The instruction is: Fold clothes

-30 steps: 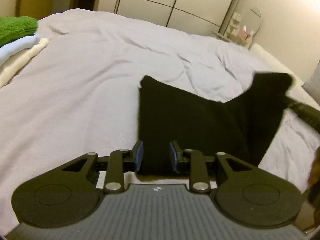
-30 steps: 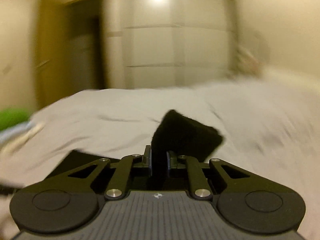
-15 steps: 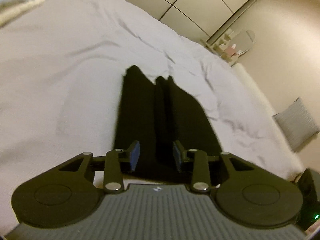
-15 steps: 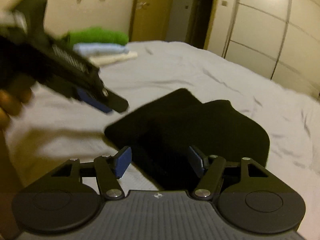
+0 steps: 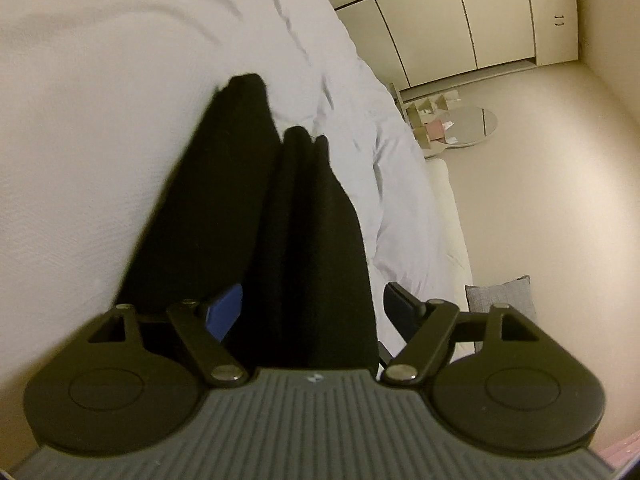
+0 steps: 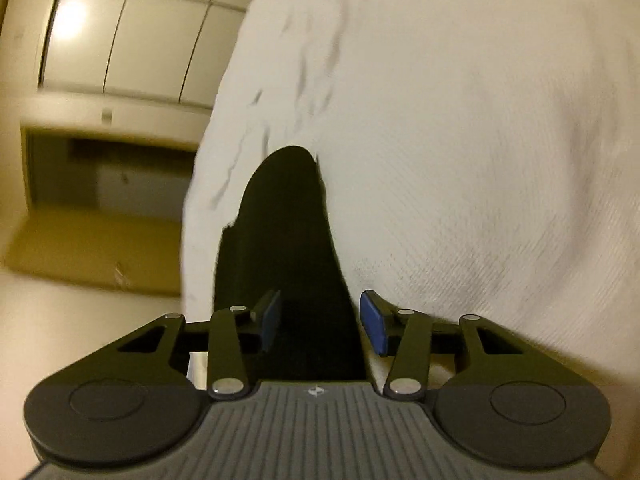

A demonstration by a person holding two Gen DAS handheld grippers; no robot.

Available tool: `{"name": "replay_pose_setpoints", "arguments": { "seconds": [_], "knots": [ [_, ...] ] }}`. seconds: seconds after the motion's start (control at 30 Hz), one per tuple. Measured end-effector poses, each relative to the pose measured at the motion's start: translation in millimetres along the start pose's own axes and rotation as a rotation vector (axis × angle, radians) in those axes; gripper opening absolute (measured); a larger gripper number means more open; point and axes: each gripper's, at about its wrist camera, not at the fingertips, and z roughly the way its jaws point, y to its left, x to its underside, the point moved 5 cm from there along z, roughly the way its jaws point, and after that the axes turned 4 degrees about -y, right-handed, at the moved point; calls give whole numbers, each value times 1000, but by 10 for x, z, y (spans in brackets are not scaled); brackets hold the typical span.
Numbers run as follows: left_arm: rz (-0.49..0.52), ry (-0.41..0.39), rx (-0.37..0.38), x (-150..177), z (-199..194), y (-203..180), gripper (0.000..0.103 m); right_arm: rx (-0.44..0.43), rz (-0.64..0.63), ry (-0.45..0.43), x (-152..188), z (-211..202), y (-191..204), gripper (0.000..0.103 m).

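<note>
A folded black garment [image 5: 248, 208] lies on the pale bed sheet [image 5: 88, 120], in stacked layers running away from the camera. My left gripper [image 5: 316, 312] is open, its blue-padded fingers straddling the near end of the garment. In the right wrist view the same black garment [image 6: 288, 248] lies on the sheet [image 6: 480, 160]. My right gripper [image 6: 320, 320] is open, its fingers on either side of the garment's near end. Both views are rolled sideways. Whether the pads touch the cloth is unclear.
White wardrobe doors [image 5: 452, 12] stand beyond the bed. A small round mirror with boxes [image 5: 460, 128] sits by the wall, and a grey cushion [image 5: 504, 300] lies near the bed edge. The right wrist view shows the wardrobe [image 6: 132, 36] and a dark doorway [image 6: 108, 176].
The right gripper let go of the black garment and opened. The left gripper opened wider. Both grippers rolled sideways and came down over the folded garment's near end.
</note>
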Motion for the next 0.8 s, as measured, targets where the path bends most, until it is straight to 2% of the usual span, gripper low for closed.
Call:
{"name": "replay_pose_setpoints", "arguments": {
  "seconds": [0.07, 0.13, 0.17, 0.23, 0.3, 0.4, 0.47, 0.53, 0.67, 0.8],
  "knots": [
    [29, 21, 1, 19, 111, -65, 65, -14, 31, -3, -6, 55, -40, 46],
    [74, 55, -17, 84, 225, -149, 22, -12, 38, -6, 7, 88, -56, 45],
    [121, 49, -38, 113, 231, -205, 18, -13, 38, -7, 9, 90, -54, 46],
    [268, -11, -94, 157, 134, -361, 14, -6, -1, -14, 8, 91, -4, 46],
    [413, -79, -115, 215, -70, -540, 14, 3, -75, -20, 15, 95, 90, 46],
    [519, -138, -143, 271, -363, -585, 14, 0, -208, -18, 131, 94, 277, 45],
    [512, -155, -173, 263, -502, -459, 14, -3, -321, -14, 244, 107, 421, 44],
    [455, -156, -189, 244, -613, -256, 14, 2, -443, -6, 381, 122, 567, 43],
    [353, -139, -189, 208, -587, 65, 15, 65, -675, -6, 695, 166, 775, 42],
    [391, -146, -195, 246, -608, 38, 15, 128, -830, -20, 883, 256, 883, 42]
  ]
}}
